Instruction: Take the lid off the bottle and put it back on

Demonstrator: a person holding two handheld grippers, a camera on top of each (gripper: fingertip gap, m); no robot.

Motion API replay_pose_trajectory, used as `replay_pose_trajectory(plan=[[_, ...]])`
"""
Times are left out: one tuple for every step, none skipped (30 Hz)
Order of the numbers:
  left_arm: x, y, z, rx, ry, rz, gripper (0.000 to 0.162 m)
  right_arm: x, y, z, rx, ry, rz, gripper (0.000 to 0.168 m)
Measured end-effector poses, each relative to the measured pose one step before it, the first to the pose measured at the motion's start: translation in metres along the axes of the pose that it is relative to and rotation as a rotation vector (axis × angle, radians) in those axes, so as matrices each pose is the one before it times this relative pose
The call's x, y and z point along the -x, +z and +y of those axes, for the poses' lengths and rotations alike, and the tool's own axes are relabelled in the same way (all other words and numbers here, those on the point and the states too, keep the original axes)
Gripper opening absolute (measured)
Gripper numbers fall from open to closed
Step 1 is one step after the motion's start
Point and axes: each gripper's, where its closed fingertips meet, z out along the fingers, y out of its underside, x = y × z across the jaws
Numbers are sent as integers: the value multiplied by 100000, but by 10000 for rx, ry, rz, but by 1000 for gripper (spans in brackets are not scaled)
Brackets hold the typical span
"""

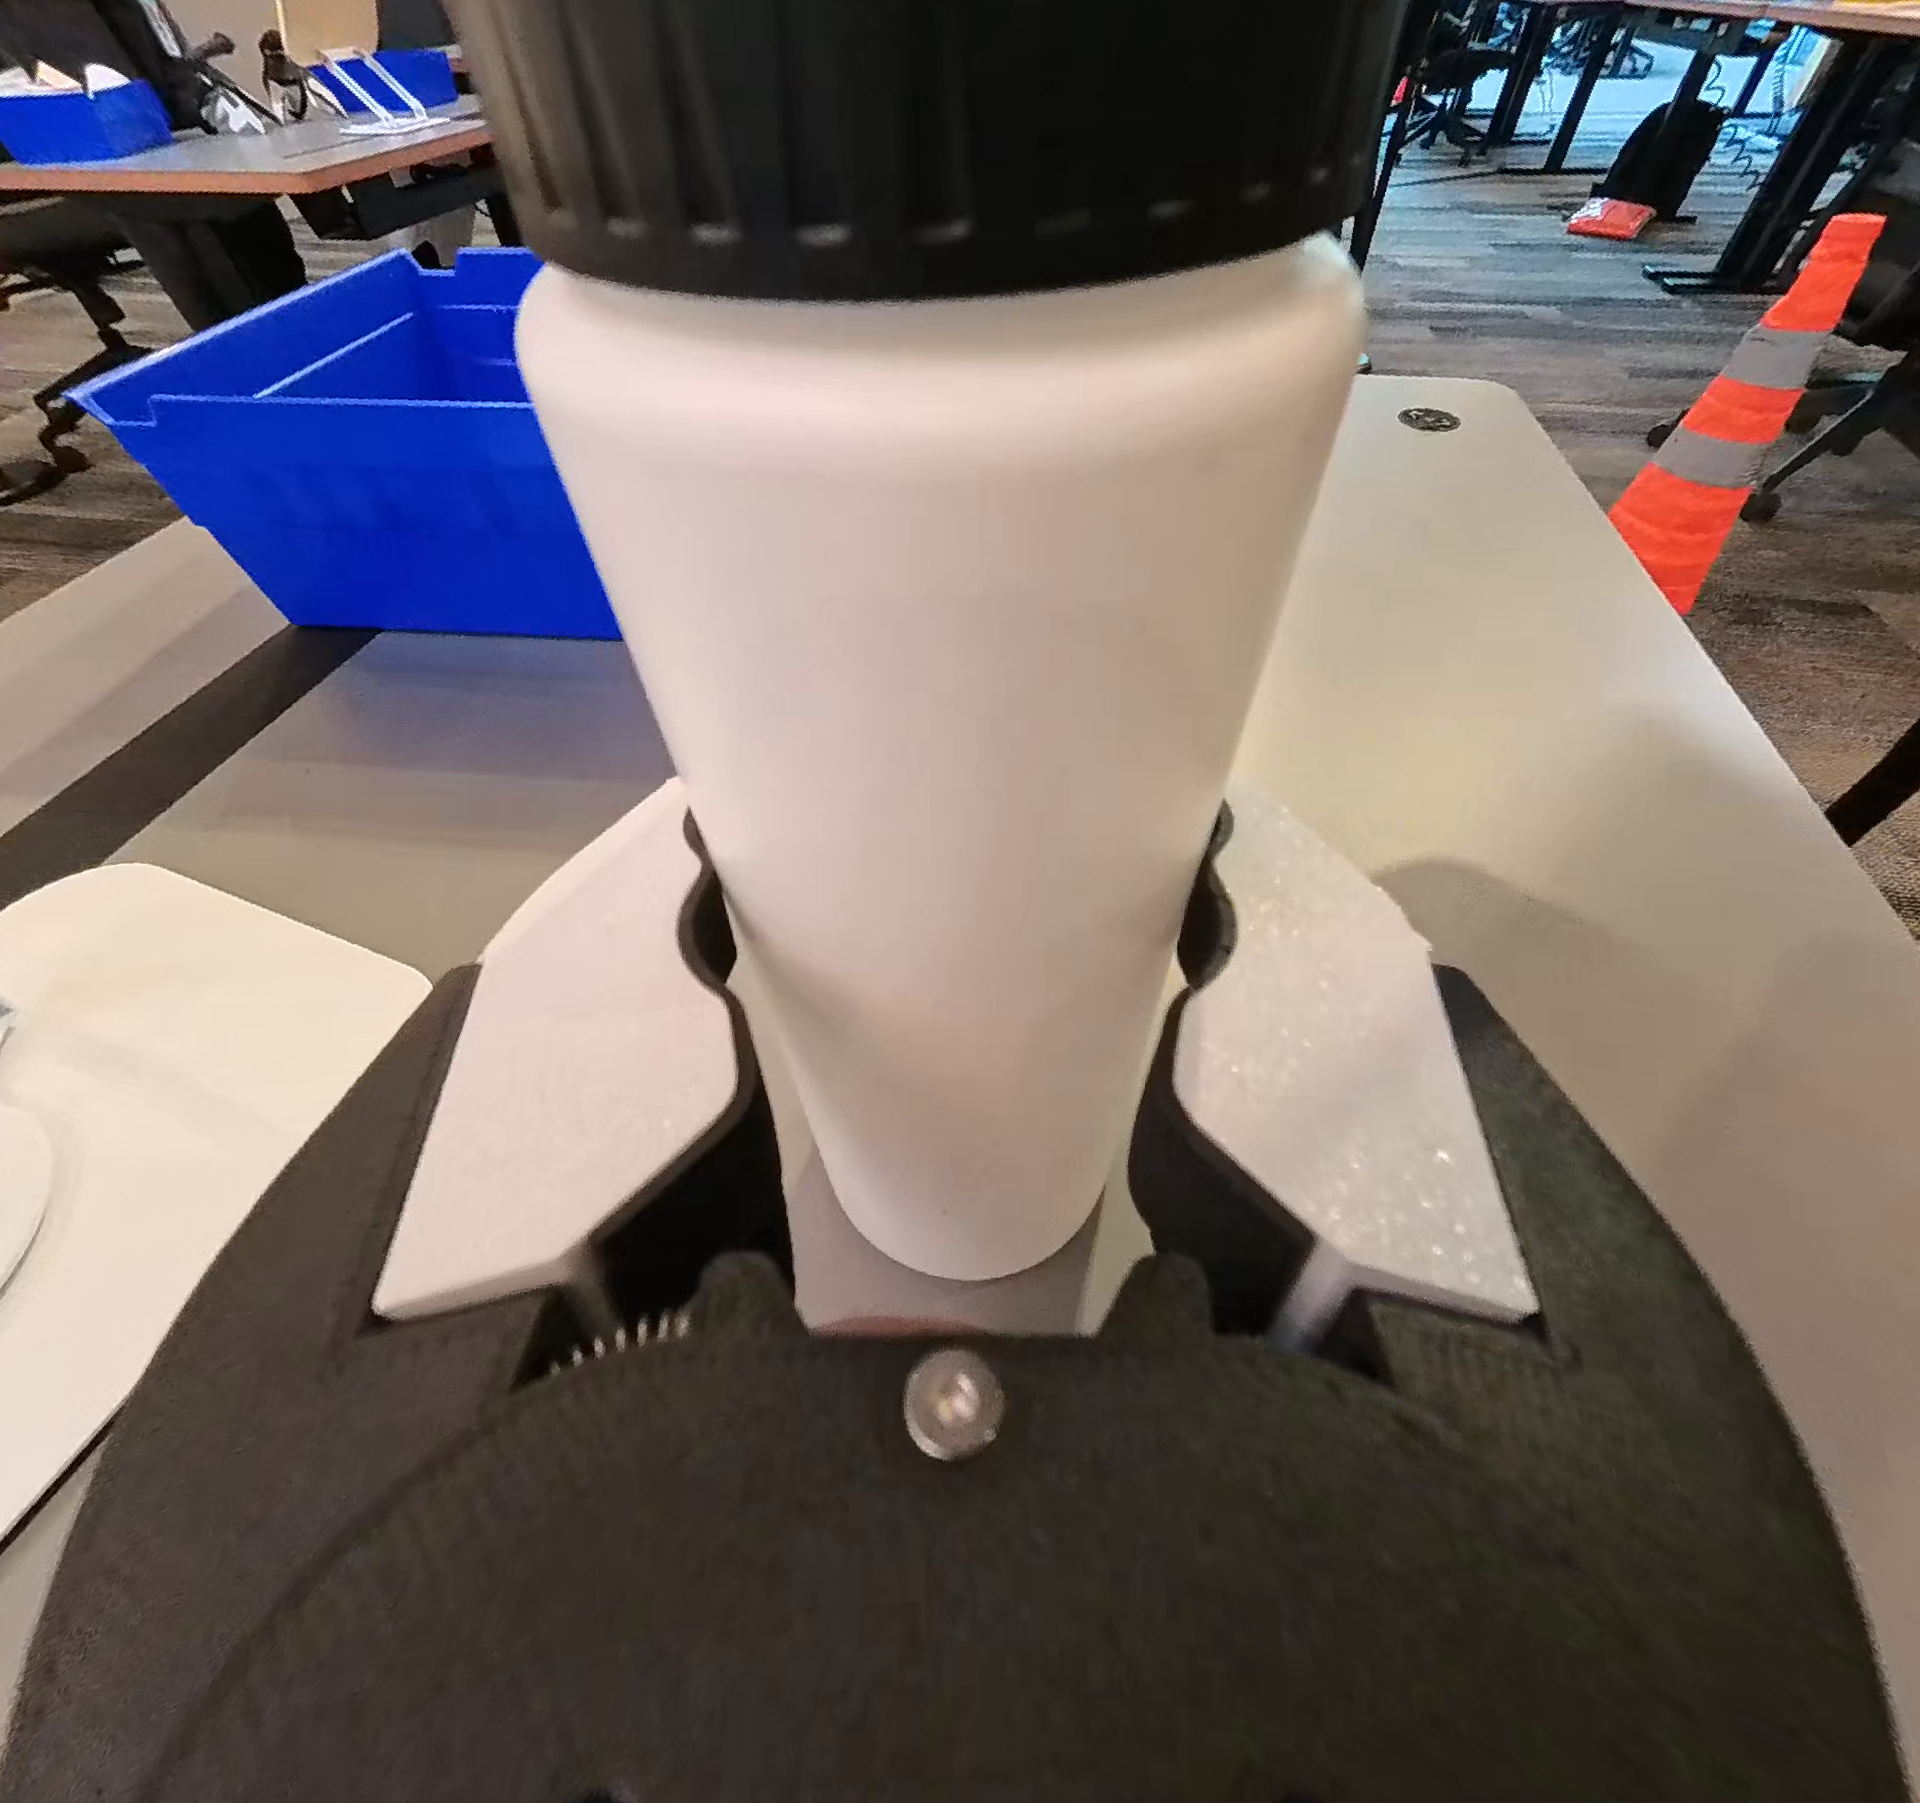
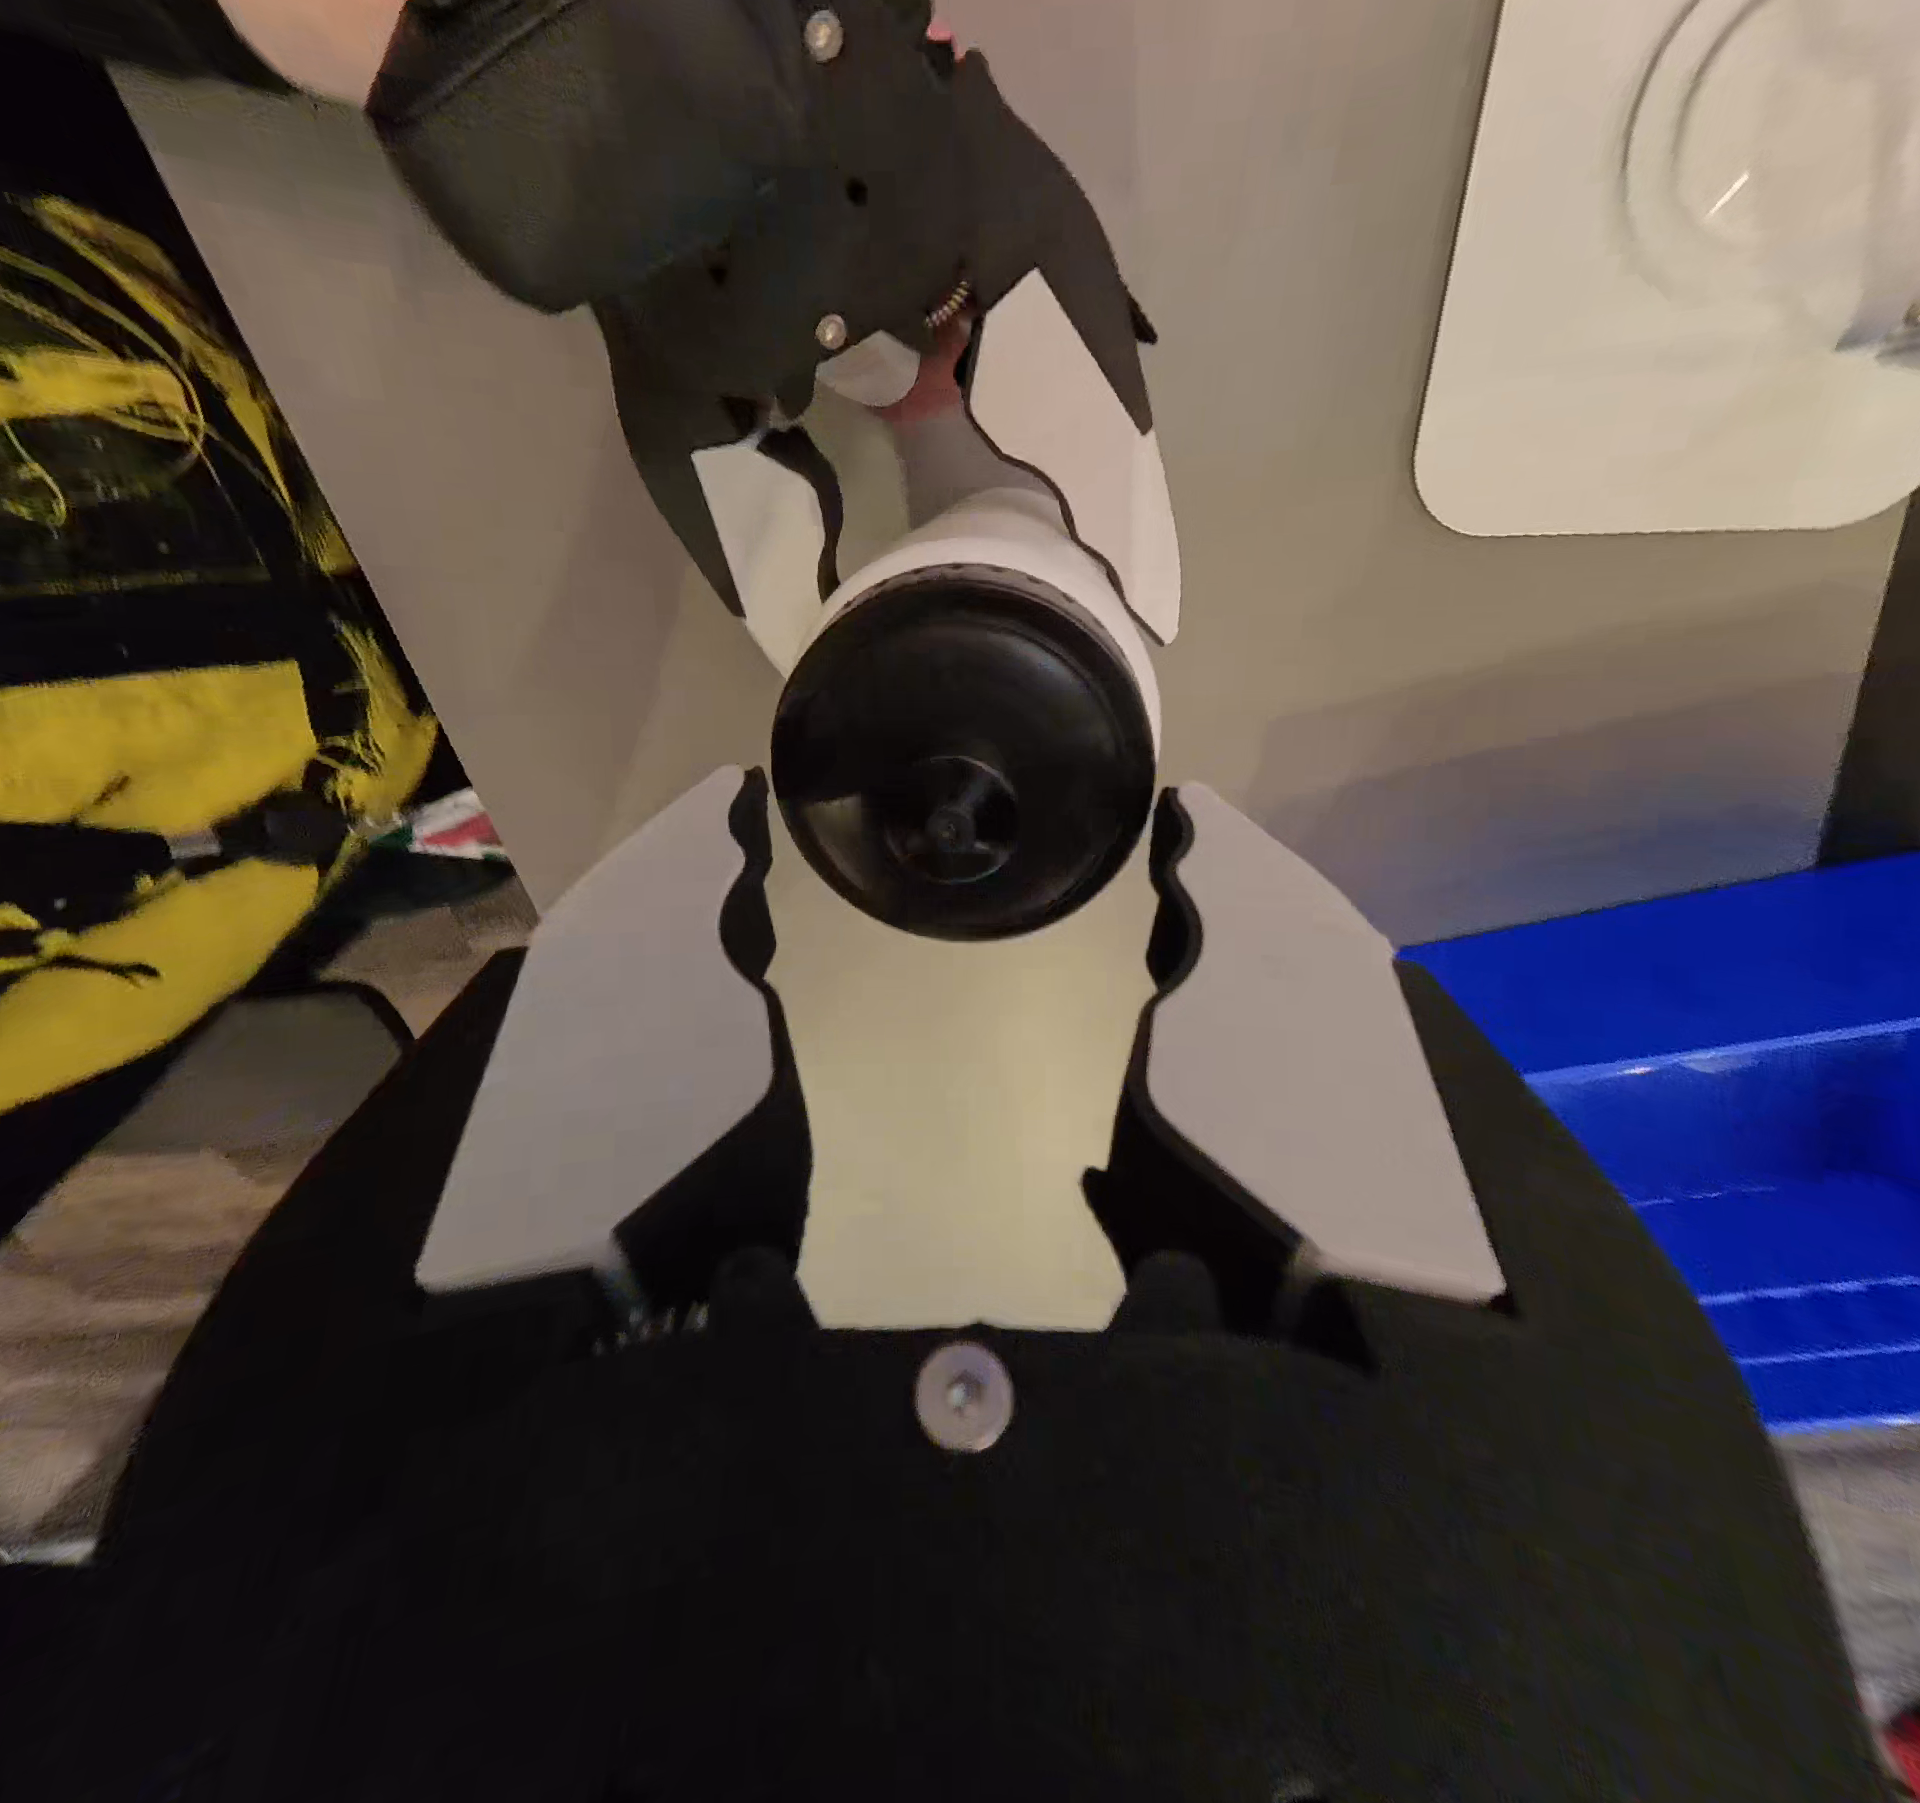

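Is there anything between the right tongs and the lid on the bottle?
Nothing. In the right wrist view the open right tongs face the black lid directly; only bare table shows behind.

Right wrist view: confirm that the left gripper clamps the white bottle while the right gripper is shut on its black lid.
Not quite. The right gripper is open, fingers either side of the black lid without gripping it, as the right wrist view shows. The left gripper does clamp the white bottle.

The bottle (image 1: 935,714) is plain matte white, and its lid (image 1: 925,70) is black with fine vertical ribs. Behind the bottle sits a solid bright blue bin (image 1: 343,465); to the bottle's right stands a cone (image 1: 1745,423) in orange with grey bands.
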Motion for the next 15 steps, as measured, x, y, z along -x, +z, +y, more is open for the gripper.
replay_pose_trajectory(plan=[[3,3,-5,-4,-5,-5,85,-12,353,80,-40,145,67,73],[8,-9,11,17,5,-9,85,-138,340,82,9,85,173,75],[2,-1,-3,6,4,-6,85,8,271,75,35,147,36,76],[1,-3,7,-3,-6,-9,85,151,163,-11,6,117,-104,74],[28,-35,0,-8,-21,0,85,-21,39,-107,-52,28,7,74],[24,-20,7,-8,-15,4,85,-13,-6,-83,-57,32,-32,74],[34,-13,8,-6,-17,0,85,0,-5,-83,-56,93,-77,74],[29,-18,4,-10,-21,-3,85,-17,-18,-100,-60,91,-102,73],[27,0,-2,-2,-15,-1,85,-10,-10,-68,-31,0,-93,73],[1,-6,-4,5,13,7,85,7,-4,13,49,-197,-33,73],[-20,7,10,1,11,15,85,-15,18,33,135,-432,70,73],[-22,-13,-14,-15,12,11,85,-12,-17,24,159,-581,92,73],[-24,15,3,6,3,12,85,-27,-29,57,209,-548,34,73],[-28,30,0,16,18,9,85,-15,-24,157,371,-599,-3,73],[-93,26,-25,-6,60,24,85,2,-33,213,530,-949,66,73]])
